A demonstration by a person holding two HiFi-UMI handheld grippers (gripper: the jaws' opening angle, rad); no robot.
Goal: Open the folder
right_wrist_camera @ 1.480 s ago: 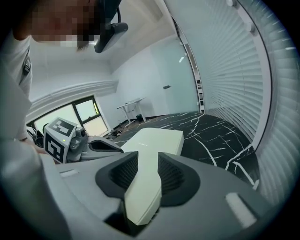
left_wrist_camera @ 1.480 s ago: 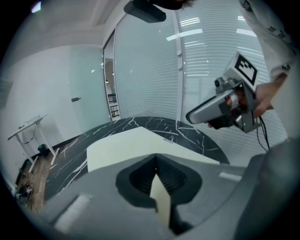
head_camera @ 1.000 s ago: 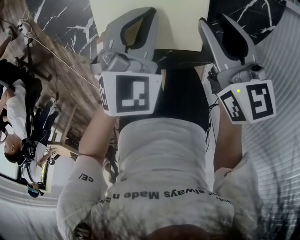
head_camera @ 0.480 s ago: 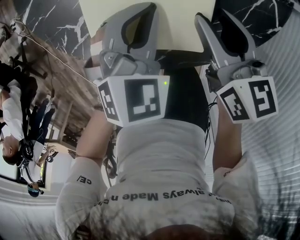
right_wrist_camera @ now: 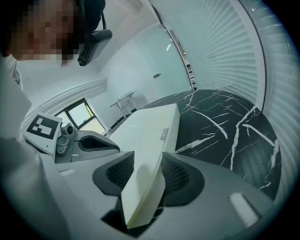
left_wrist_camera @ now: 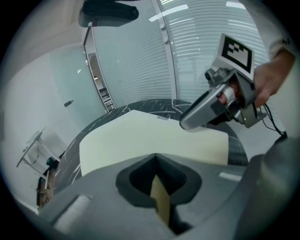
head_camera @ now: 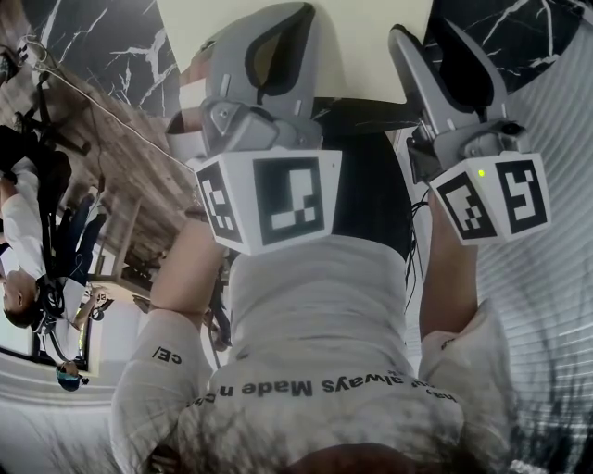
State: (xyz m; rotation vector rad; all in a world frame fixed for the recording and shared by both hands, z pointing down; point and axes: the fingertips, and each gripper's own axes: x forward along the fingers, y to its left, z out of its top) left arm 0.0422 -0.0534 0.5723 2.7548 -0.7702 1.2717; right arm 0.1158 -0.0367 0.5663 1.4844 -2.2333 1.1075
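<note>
A cream folder (head_camera: 361, 46) lies shut on a black marble table (right_wrist_camera: 225, 126). Both grippers are at its near edge. My left gripper (left_wrist_camera: 157, 187) is shut on a thin cream sheet, the edge of the folder (left_wrist_camera: 140, 140); in the head view the left gripper (head_camera: 269, 18) reaches over that edge. My right gripper (right_wrist_camera: 143, 183) has the thick near corner of the folder (right_wrist_camera: 150, 131) between its ribbed pads. The pads touch both faces while the jaws are opening. The head view shows the right gripper (head_camera: 435, 37) at the folder's right side.
The round table's rim (left_wrist_camera: 239, 145) curves close behind the folder. White slatted blinds (right_wrist_camera: 225, 42) stand past the table. Other people (head_camera: 28, 241) are on the wood floor at the head view's left. The person's white shirt (head_camera: 315, 305) fills its lower half.
In the head view the left gripper's marker cube has shifted a little right and toward the camera. The right gripper has barely moved. The folder stays shut.
</note>
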